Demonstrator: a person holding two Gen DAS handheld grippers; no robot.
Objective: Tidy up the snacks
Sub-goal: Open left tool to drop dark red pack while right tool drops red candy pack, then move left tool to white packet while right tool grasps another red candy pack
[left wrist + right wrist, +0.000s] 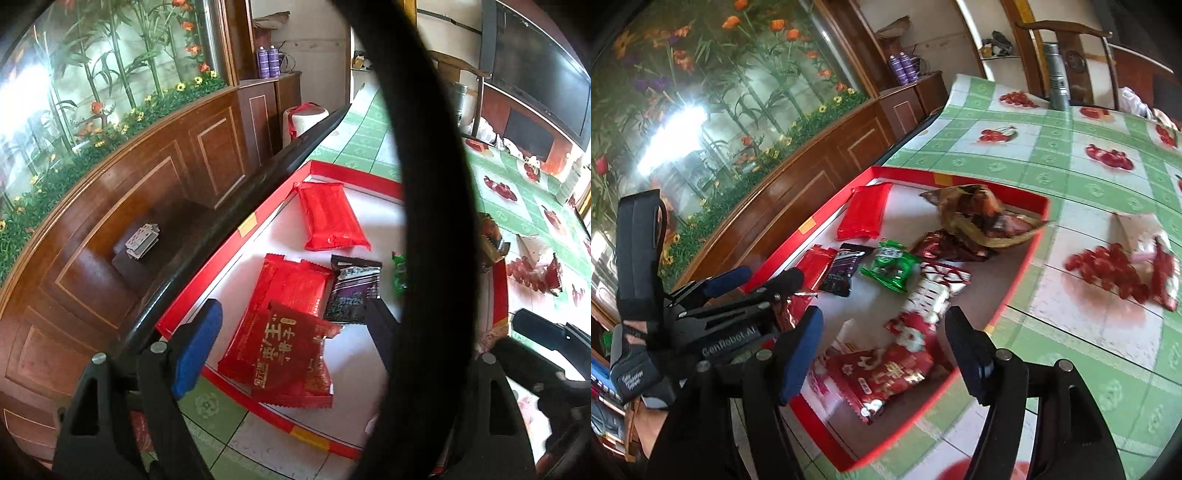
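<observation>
A shallow red-rimmed white tray [236, 236] [1039, 221] lies on the table and holds several snack packets. In the left wrist view a red packet with gold lettering [291, 358] lies between the fingers of my open left gripper [291, 347], on a larger red packet [291, 284], with a dark purple packet [352, 291] beside it. My right gripper [882, 354] is open over a red and white packet [897, 354] at the tray's near end. A green packet [890, 266], a plain red pack [866, 212] and a brown crumpled bag [982, 218] lie farther in. The left gripper also shows in the right wrist view [764, 280].
A green checked cloth with cherry prints [1071, 155] covers the table. A torn red wrapper [1123, 273] lies right of the tray. A thick black cable [424, 184] hangs across the left wrist view. A wooden cabinet [147, 184] stands beyond the table's left edge.
</observation>
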